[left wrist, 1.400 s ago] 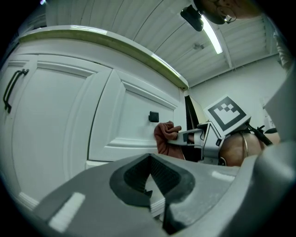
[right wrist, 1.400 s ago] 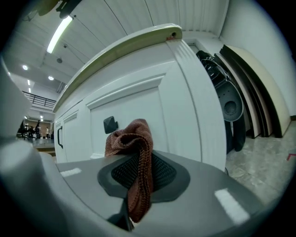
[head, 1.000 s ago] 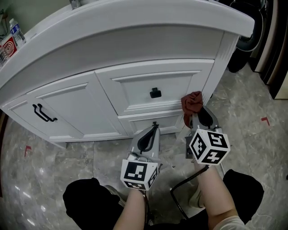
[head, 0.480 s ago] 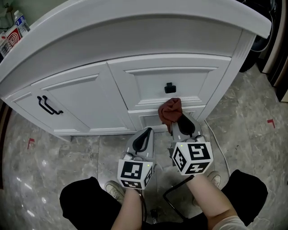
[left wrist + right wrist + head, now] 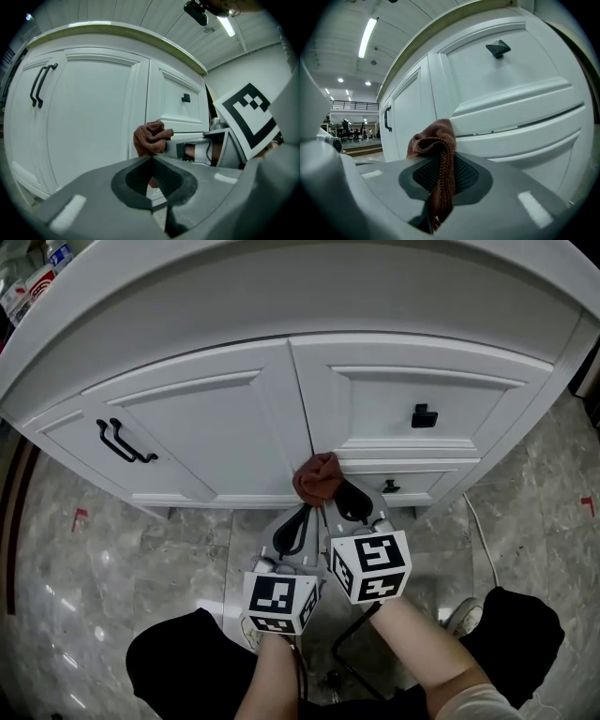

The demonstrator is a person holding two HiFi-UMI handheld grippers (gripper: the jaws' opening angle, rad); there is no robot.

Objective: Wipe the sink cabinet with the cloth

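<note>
The white sink cabinet (image 5: pixel 206 418) fills the upper head view, with a door on the left and drawers on the right. My right gripper (image 5: pixel 330 495) is shut on a reddish-brown cloth (image 5: pixel 317 477), which is bunched against the cabinet front where the door meets the lower drawer. In the right gripper view the cloth (image 5: pixel 436 154) hangs pinched between the jaws of the right gripper (image 5: pixel 440 187). My left gripper (image 5: pixel 298 526) is shut and empty, just below and left of the cloth (image 5: pixel 150 138), short of the cabinet (image 5: pixel 93 112).
The door carries a black bar handle (image 5: pixel 126 442). A black knob (image 5: pixel 424 415) sits on the upper drawer, a smaller one (image 5: pixel 391 487) on the lower drawer. Marble floor (image 5: pixel 112 577) lies below. A white cord (image 5: pixel 483 540) runs along the floor at the right.
The right gripper has carried the cloth leftward along the cabinet front, from the right edge of the drawers to the door's edge. The left gripper has stayed close beside it.
</note>
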